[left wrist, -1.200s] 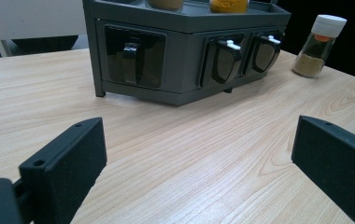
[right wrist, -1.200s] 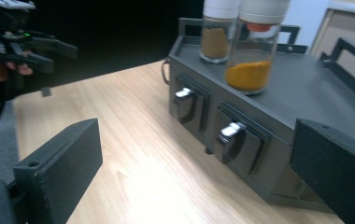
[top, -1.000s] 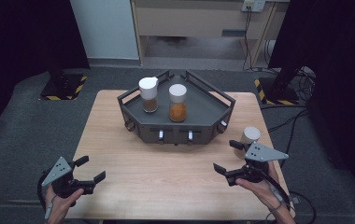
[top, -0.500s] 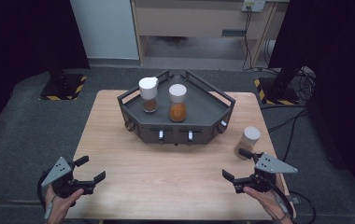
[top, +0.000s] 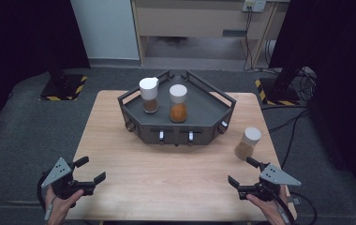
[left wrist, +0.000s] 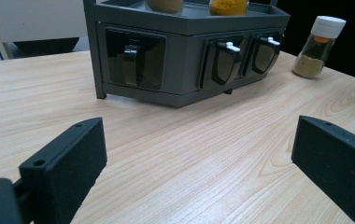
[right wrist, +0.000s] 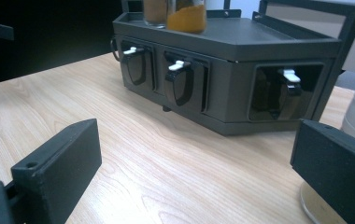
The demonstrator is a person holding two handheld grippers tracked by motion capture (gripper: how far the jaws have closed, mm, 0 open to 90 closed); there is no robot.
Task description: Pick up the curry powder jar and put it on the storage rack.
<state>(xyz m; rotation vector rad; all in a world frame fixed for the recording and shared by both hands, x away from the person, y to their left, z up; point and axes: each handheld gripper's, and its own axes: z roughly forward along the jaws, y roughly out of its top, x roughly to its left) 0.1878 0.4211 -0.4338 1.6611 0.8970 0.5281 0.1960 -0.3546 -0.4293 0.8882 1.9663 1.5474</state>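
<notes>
Both hands sit low at the near table edge. The left gripper [top: 85, 176] has wide, empty jaws, and so does the right gripper [top: 247, 176]. Just ahead of the right jaws stands a loose spice jar [top: 248, 143]. Farther off, the rack [top: 213, 112] carries two jars. Likely next: close on the loose jar and lift it to the rack, squarely.
</notes>
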